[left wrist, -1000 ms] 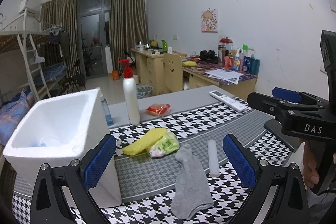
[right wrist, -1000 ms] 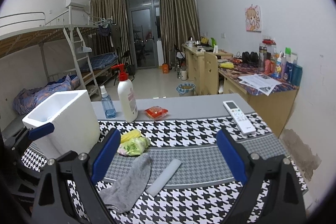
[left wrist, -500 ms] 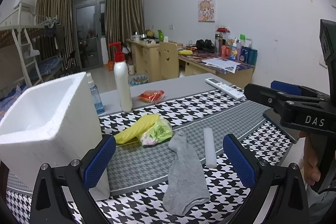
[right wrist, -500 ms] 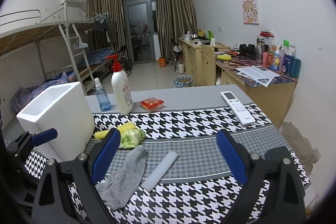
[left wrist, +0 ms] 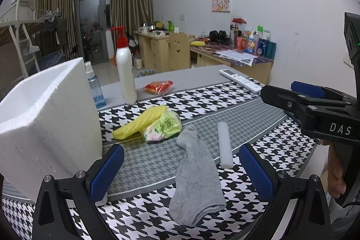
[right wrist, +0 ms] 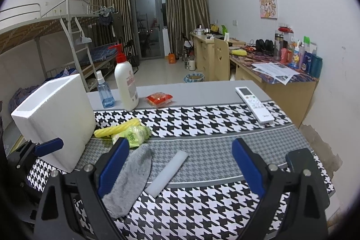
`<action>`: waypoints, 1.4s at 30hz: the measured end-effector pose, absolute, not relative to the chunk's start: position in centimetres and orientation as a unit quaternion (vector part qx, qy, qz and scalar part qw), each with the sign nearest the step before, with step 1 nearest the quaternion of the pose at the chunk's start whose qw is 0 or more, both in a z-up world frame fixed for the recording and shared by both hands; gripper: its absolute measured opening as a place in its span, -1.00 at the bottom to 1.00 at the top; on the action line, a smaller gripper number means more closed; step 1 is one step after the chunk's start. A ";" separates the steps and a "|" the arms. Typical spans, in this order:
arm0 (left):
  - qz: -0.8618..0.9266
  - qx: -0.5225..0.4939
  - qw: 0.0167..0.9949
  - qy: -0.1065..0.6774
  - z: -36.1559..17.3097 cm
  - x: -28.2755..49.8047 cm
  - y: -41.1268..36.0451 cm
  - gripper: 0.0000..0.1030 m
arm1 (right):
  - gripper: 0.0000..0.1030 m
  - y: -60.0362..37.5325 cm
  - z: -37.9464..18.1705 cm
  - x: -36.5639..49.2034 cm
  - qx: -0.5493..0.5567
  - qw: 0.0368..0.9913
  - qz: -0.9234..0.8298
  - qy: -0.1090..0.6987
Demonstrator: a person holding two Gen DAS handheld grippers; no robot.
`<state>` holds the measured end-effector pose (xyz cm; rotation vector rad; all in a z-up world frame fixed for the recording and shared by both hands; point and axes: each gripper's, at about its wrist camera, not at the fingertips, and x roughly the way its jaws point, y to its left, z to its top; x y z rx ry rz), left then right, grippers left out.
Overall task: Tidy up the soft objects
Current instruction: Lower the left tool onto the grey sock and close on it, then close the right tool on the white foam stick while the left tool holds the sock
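Left wrist view: we see our left gripper [left wrist: 181,174] with its jaws spread wide and nothing between the blue pads [left wrist: 106,172]. It hangs over the near edge of the table [left wrist: 198,75], which carries a houndstooth cloth [left wrist: 225,98]. A grey sock [left wrist: 196,174] lies limp on the cloth near that edge, its cuff toward us and its toe pointing to the far side. Just right of the sock lies a pale foam strip [left wrist: 224,144], apart from it. Past the sock's toe a yellow sponge [left wrist: 140,124] rests against a green packet [left wrist: 165,127], both near the middle of the cloth. A white foam box [left wrist: 45,120] stands open-topped at the left edge. Behind it, toward the far edge, we see a blue spray bottle [left wrist: 94,89], a white pump bottle [left wrist: 125,73] and a red snack pack [left wrist: 158,86]. A white remote [left wrist: 240,80] lies toward the far right corner.

From the right wrist view, our right gripper [right wrist: 180,169] also stands wide apart and holds nothing, hovering above the near edge with the foam strip between its fingers in the picture. The sock lies partly behind its left finger. A dark phone [right wrist: 300,160] lies at the right edge. In the left wrist view, a hand [left wrist: 335,172] grips the right gripper's handle.
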<state>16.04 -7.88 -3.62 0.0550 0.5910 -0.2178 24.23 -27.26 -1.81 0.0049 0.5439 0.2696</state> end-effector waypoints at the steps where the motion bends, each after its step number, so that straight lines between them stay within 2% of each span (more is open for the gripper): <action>1: -0.109 0.027 0.949 0.293 -3.8 16.1 -7.9 0.98 | 0.84 -27.3 -2.0 24.3 0.003 0.953 0.133 0.271; 20: -0.122 0.023 0.931 0.342 -6.2 17.4 -7.9 0.98 | 0.84 -27.1 -3.9 25.2 0.003 0.944 0.129 0.304; 27: -0.126 0.032 0.926 0.354 -7.0 17.6 -8.2 0.87 | 0.84 -26.9 -4.5 25.6 0.004 0.940 0.130 0.315; 32: -0.130 0.040 0.920 0.367 -7.6 18.0 -8.6 0.71 | 0.84 -27.2 -5.1 25.8 0.009 0.938 0.128 0.323; 34: -0.134 0.043 0.918 0.372 -7.8 18.1 -8.9 0.57 | 0.84 -27.3 -5.3 26.0 0.010 0.936 0.128 0.327; 38: -0.136 0.050 0.911 0.386 -8.5 18.4 -9.3 0.49 | 0.84 -27.4 -5.7 26.3 0.019 0.933 0.133 0.333; 40: -0.139 0.053 0.905 0.398 -9.0 18.5 -9.6 0.23 | 0.84 -27.4 -5.9 26.5 0.022 0.932 0.135 0.336; 41: -0.141 0.056 0.902 0.404 -9.2 18.7 -9.8 0.19 | 0.84 -27.3 -6.1 26.6 0.021 0.930 0.135 0.341; 42: -0.143 0.059 0.899 0.409 -9.4 18.8 -9.9 0.06 | 0.84 -27.3 -6.2 26.7 0.020 0.929 0.134 0.345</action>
